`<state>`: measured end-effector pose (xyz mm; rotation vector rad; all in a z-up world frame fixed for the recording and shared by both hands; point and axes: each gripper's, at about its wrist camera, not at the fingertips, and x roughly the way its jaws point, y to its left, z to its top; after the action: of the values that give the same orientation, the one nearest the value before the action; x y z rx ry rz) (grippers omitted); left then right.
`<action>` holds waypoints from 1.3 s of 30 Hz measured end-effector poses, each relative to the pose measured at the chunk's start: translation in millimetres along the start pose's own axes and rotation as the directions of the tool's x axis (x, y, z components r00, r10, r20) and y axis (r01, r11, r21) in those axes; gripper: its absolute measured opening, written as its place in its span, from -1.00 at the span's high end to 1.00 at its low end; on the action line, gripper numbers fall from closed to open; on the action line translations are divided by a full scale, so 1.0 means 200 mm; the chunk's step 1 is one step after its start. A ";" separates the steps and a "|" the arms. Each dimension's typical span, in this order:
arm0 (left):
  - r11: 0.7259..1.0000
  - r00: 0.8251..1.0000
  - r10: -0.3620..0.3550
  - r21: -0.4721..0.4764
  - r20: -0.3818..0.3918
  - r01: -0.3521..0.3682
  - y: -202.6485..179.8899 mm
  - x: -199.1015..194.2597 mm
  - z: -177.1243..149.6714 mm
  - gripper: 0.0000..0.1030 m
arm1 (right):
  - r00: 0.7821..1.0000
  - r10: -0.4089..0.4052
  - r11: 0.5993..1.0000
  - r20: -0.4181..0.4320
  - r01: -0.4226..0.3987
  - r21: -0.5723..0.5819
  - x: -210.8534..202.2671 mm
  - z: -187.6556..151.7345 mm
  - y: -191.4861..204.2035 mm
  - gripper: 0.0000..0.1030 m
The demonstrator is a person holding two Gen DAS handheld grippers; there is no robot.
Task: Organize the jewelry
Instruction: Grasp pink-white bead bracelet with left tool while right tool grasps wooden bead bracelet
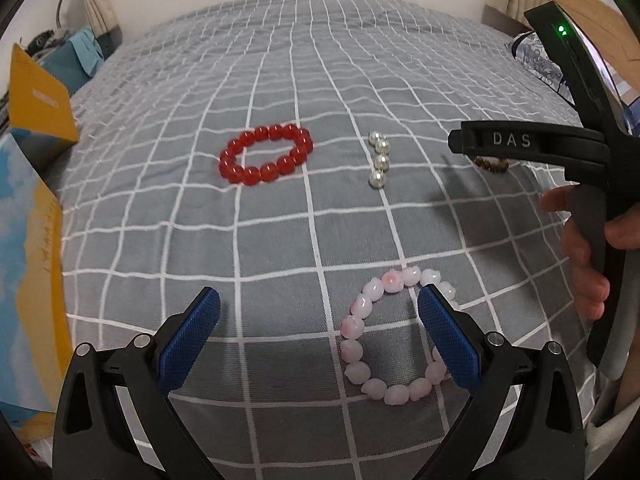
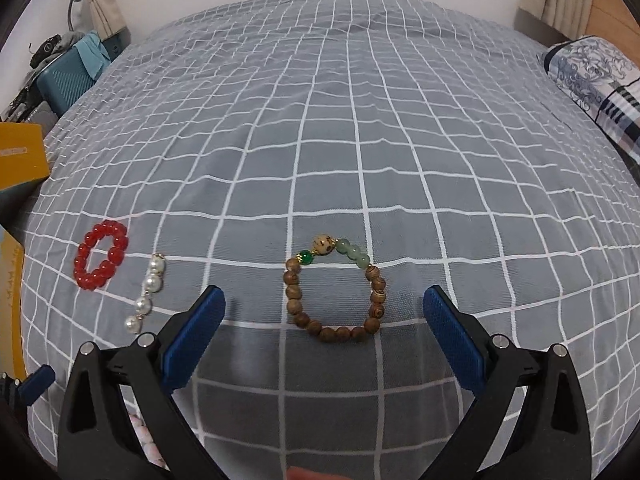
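The wooden bracelet (image 2: 335, 294) lies flat on the bedspread (image 2: 360, 120), between the wide-open fingers of the right gripper (image 2: 324, 304). Left gripper (image 1: 320, 308) also open. Best to lower straight and pinch one side.

Place: a home bedroom, apparently.
Evidence: bed in grey checked bedsheet (image 2: 360, 120), patterned pillow (image 2: 592, 76), curtains (image 2: 100, 0).

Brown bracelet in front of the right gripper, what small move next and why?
Probably ease the right gripper forward and down: it is open, holding nothing, and the brown bracelet lies flat on the bedspread between the fingers' line.
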<state>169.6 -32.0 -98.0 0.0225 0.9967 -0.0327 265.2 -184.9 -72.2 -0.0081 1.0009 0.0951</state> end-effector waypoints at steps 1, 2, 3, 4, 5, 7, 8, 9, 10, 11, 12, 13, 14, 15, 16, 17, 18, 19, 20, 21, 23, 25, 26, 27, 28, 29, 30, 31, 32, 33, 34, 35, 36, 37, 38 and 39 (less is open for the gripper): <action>1.000 1.000 -0.013 -0.006 -0.012 0.013 0.00 0.02 0.00 -0.86 | 1.000 0.000 1.000 -0.002 0.000 0.000 0.01 0.00 0.00 -0.85; 1.000 0.999 -0.028 -0.011 -0.023 0.028 0.01 0.03 0.00 -0.78 | 1.000 -0.001 1.000 -0.004 0.001 -0.001 0.02 0.00 0.00 -0.85; 0.999 0.999 -0.039 -0.013 -0.037 0.039 0.01 0.05 -0.01 -0.68 | 1.000 -0.001 1.000 -0.006 0.001 -0.002 0.02 0.00 0.00 -0.85; 0.999 0.999 -0.035 -0.010 -0.042 0.035 0.00 0.05 -0.02 -0.66 | 1.000 0.000 1.000 -0.006 0.000 -0.003 0.02 0.00 0.00 -0.85; 0.999 0.999 -0.032 -0.006 -0.040 0.032 0.00 0.06 -0.02 -0.61 | 1.000 0.000 1.000 -0.006 0.000 -0.008 0.02 0.00 0.00 -0.84; 0.999 0.999 -0.032 0.001 -0.043 0.033 0.00 0.06 -0.03 -0.47 | 1.000 -0.002 1.000 -0.010 0.002 -0.015 0.03 0.01 0.00 -0.71; 0.999 0.998 -0.037 0.000 -0.045 0.037 0.00 0.06 -0.03 -0.35 | 1.000 -0.007 1.000 -0.017 0.006 -0.021 0.04 0.01 0.01 -0.67; 0.999 0.998 -0.042 -0.001 -0.047 0.042 0.00 0.05 -0.03 -0.23 | 1.000 -0.018 1.000 -0.023 0.017 -0.025 0.05 0.01 0.01 -0.59; 0.999 0.998 -0.040 -0.004 -0.049 0.040 0.00 0.05 -0.03 -0.18 | 0.999 -0.026 0.999 -0.027 0.026 -0.028 0.05 0.00 0.02 -0.51; 0.999 0.998 -0.039 -0.006 -0.051 0.039 0.01 0.04 -0.03 -0.07 | 0.999 -0.033 0.999 -0.029 0.032 -0.028 0.06 0.00 0.01 -0.47; 0.999 0.998 -0.039 -0.006 -0.053 0.039 0.01 0.04 -0.03 0.01 | 0.999 -0.035 0.999 -0.030 0.034 -0.025 0.06 0.00 0.01 -0.39; 0.999 0.998 -0.039 -0.008 -0.054 0.039 0.02 0.04 -0.03 0.05 | 0.999 -0.037 0.999 -0.029 0.037 -0.023 0.06 0.00 0.01 -0.27; 0.999 0.998 -0.038 -0.007 -0.055 0.038 0.02 0.03 -0.03 0.15 | 0.999 -0.041 0.999 -0.028 0.041 -0.017 0.06 0.00 0.00 -0.20; 0.999 0.998 -0.036 -0.004 -0.057 0.036 0.02 0.03 -0.03 0.26 | 0.999 -0.023 1.000 -0.032 0.023 -0.013 0.06 0.00 0.00 0.05; 0.999 0.998 -0.037 -0.001 -0.059 0.037 0.01 0.03 -0.02 0.31 | 0.999 -0.002 1.000 -0.042 0.002 -0.007 0.06 0.00 0.00 0.12; 0.999 0.997 -0.038 0.003 -0.062 0.038 0.01 0.03 -0.03 0.43 | 0.999 -0.004 1.000 -0.041 0.004 -0.007 0.06 0.00 0.00 0.15; 0.999 0.997 -0.039 0.009 -0.063 0.040 0.01 0.02 -0.03 0.59 | 0.999 -0.013 1.000 -0.038 0.013 -0.010 0.06 0.00 0.00 0.25; 0.999 0.997 -0.047 0.013 -0.067 0.048 0.01 0.02 -0.03 0.68 | 0.999 -0.020 1.000 -0.038 0.020 -0.013 0.06 -0.01 0.01 0.33; 0.999 0.996 -0.050 0.010 -0.068 0.051 0.01 0.01 -0.03 0.76 | 0.999 -0.023 1.000 -0.036 0.023 -0.013 0.06 -0.01 0.01 0.40; 0.999 0.996 -0.053 0.008 -0.065 0.054 0.02 0.01 -0.03 0.79 | 0.999 -0.025 1.000 -0.034 0.025 -0.012 0.06 -0.01 0.01 0.58; 0.998 0.997 -0.057 0.004 -0.059 0.057 0.02 0.00 -0.03 0.81 | 0.999 -0.026 1.000 -0.032 0.026 -0.001 0.04 -0.01 0.00 0.71; 0.998 0.997 -0.057 0.007 -0.047 0.057 0.02 -0.02 -0.03 0.81 | 0.999 -0.021 1.000 -0.030 0.021 0.005 0.03 -0.01 0.00 0.72; 0.998 0.998 -0.056 0.008 -0.041 0.056 0.02 -0.03 -0.02 0.81 | 0.999 -0.022 1.000 -0.026 0.023 0.002 0.02 -0.02 0.00 0.72; 0.998 0.998 -0.058 0.008 -0.036 0.058 0.02 -0.04 -0.02 0.82 | 0.999 -0.025 1.000 -0.021 0.025 0.001 0.01 -0.01 0.00 0.72; 0.998 0.998 -0.060 0.007 -0.034 0.060 0.02 -0.04 -0.02 0.82 | 0.999 -0.026 1.000 -0.019 0.026 0.001 0.00 -0.01 0.00 0.72; 0.998 0.998 -0.061 0.005 -0.032 0.061 0.02 -0.05 -0.02 0.82 | 1.000 -0.026 1.000 -0.017 0.026 0.001 0.00 -0.01 0.01 0.72; 0.998 0.998 -0.062 0.002 -0.030 0.062 0.03 -0.05 -0.02 0.82 | 1.000 -0.026 1.000 -0.016 0.026 0.001 0.00 -0.01 0.01 0.72; 0.998 0.998 -0.062 0.001 -0.029 0.062 0.03 -0.05 -0.01 0.82 | 1.000 -0.027 1.000 -0.013 0.027 0.001 -0.01 -0.01 0.01 0.72; 0.998 0.998 -0.063 -0.001 -0.027 0.063 0.03 -0.06 -0.01 0.81 | 1.000 -0.028 1.000 -0.010 0.028 0.001 -0.01 -0.01 0.01 0.72; 0.998 0.998 -0.064 -0.002 -0.025 0.064 0.03 -0.06 -0.01 0.82 | 0.999 -0.031 1.000 -0.009 0.031 0.001 -0.02 -0.01 0.01 0.72; 0.998 0.998 -0.066 -0.003 -0.022 0.066 0.03 -0.07 -0.01 0.82 | 0.999 -0.033 0.999 -0.005 0.033 0.002 -0.02 -0.01 0.01 0.72; 0.998 0.998 -0.067 -0.004 -0.019 0.067 0.03 -0.07 -0.01 0.82 | 0.999 -0.034 0.999 0.000 0.034 0.003 -0.03 -0.01 0.01 0.72; 0.998 0.997 -0.069 -0.006 -0.014 0.069 0.03 -0.08 0.00 0.82 | 0.999 -0.036 0.999 0.007 0.036 0.004 -0.04 -0.01 0.01 0.72; 0.997 0.997 -0.071 -0.006 -0.010 0.071 0.03 -0.09 0.00 0.82 | 0.999 -0.038 0.999 0.014 0.038 0.004 -0.05 -0.01 0.01 0.72; 0.997 0.997 -0.074 -0.008 -0.002 0.074 0.03 -0.10 0.00 0.82 | 0.999 -0.039 0.999 0.021 0.039 0.006 -0.06 -0.01 0.01 0.72; 0.997 0.997 -0.075 -0.009 0.004 0.075 0.04 -0.12 0.01 0.82 | 0.999 -0.041 0.999 0.028 0.041 0.007 -0.07 -0.01 0.01 0.72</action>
<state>158.6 -24.2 -77.6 -0.0240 0.9936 -0.0971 256.1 -183.9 -60.2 -0.0217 0.9725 0.0546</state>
